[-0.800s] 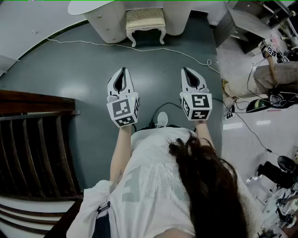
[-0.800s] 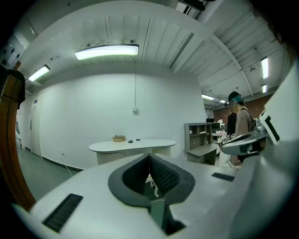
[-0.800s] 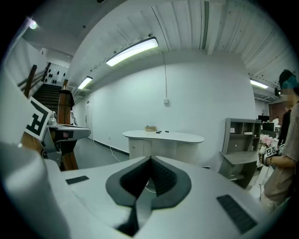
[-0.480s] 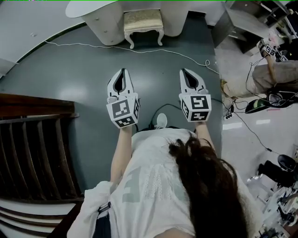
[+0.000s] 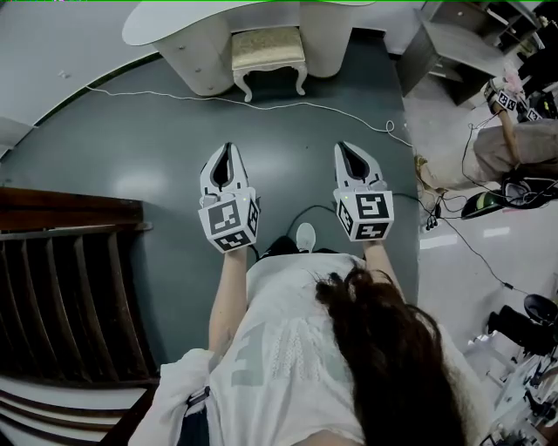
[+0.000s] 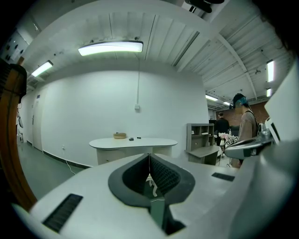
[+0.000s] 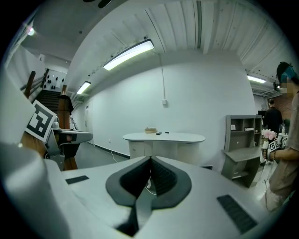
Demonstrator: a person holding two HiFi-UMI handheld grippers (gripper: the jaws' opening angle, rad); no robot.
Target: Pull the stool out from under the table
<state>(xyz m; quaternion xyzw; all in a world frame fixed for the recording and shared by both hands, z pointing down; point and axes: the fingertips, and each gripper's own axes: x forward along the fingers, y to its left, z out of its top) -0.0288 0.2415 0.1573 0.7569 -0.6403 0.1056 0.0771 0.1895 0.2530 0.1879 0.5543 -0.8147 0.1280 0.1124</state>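
Looking down through the head view, I have both grippers held out side by side over the dark green floor point(image 5: 148, 148), around the middle of the frame. The left gripper point(image 5: 228, 148) sits just left of centre and the right gripper point(image 5: 343, 145) just right of centre. They are apart from each other, and both tips aim toward the top of the frame. In each gripper's own view the jaws meet at the tip, closed all the way, with nothing clamped between them.

The stool point(image 5: 268, 48) stands at top centre. Its pale cushioned seat sits in the knee gap between the two pedestals of the white table point(image 5: 161, 24), and its curved front legs show on the floor. The tabletop overhangs the far side of the stool. Both grippers are well apart from it, and neither touches anything.

A thin white cable point(image 5: 288, 104) trails across the floor between the grippers and the stool. A dark wooden staircase point(image 5: 70, 287) fills the lower left. At the upper right edge another person point(image 5: 514, 144) is partly in view.

In both gripper views the table lies straight beyond the closed tips, at mid-frame. A small bowl point(image 7: 150, 130) and a few dark items too small to make out rest on it. A grey shelf unit point(image 7: 243, 140) stands to its right.
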